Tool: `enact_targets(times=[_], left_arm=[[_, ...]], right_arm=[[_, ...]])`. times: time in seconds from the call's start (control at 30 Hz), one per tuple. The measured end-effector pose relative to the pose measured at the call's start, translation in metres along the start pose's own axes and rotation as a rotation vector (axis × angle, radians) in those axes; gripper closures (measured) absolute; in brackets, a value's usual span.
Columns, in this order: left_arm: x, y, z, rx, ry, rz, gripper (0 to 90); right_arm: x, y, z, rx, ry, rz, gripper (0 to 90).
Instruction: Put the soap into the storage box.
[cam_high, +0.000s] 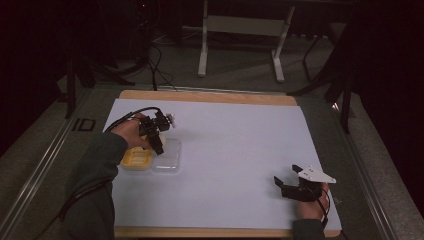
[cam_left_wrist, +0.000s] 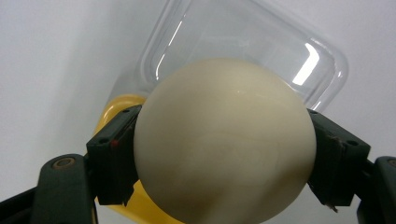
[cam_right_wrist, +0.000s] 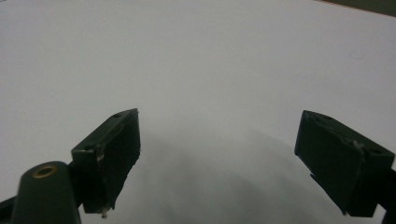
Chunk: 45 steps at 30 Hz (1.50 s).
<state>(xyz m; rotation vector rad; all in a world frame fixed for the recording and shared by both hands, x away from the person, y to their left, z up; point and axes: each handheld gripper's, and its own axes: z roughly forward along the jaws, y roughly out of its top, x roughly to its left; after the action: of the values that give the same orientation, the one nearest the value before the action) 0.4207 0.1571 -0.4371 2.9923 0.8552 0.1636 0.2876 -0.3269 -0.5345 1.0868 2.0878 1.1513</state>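
A cream-white egg sits between the jaws of my left gripper, which is shut on it. Under it lies a yellow egg tray with its clear lid folded open to the right. In the high view the left gripper hovers just above the tray at the left of the white sheet. My right gripper rests near the front right of the sheet, open, with nothing between its jaws; in its own view the right gripper faces bare white sheet.
The white sheet covers a wooden board on the table. Metal rails run along both table sides. Behind the table stand a white frame and dark cables on the floor.
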Motion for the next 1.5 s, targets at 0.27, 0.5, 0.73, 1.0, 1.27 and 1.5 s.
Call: enact_targets(times=[0.27, 0.5, 0.73, 1.0, 1.27, 1.5], left_arm=[[0.005, -0.009, 0.003, 0.008, -0.003, -0.024, 23.2], [0.008, -0.018, 0.006, 0.013, -0.007, -0.042, 23.2], [0.013, -0.026, 0.009, 0.013, -0.015, -0.063, 23.2], [0.017, -0.037, 0.011, 0.024, -0.008, -0.081, 23.2], [0.022, -0.048, 0.015, 0.028, 0.005, -0.102, 23.2], [0.023, -0.051, 0.021, 0.023, 0.011, -0.107, 23.3]], right_arm=[[0.000, 0.000, 0.000, 0.000, 0.001, 0.001, 14.2], [0.000, 0.000, 0.000, 0.000, 0.000, 0.000, 14.2], [0.000, 0.000, 0.000, 0.000, 0.000, 0.001, 14.2], [0.000, 0.000, 0.000, -0.001, 0.000, 0.000, 14.2], [0.000, 0.000, 0.000, -0.001, -0.001, -0.001, 14.2], [0.000, 0.000, 0.000, -0.003, -0.002, -0.003, 14.2]])
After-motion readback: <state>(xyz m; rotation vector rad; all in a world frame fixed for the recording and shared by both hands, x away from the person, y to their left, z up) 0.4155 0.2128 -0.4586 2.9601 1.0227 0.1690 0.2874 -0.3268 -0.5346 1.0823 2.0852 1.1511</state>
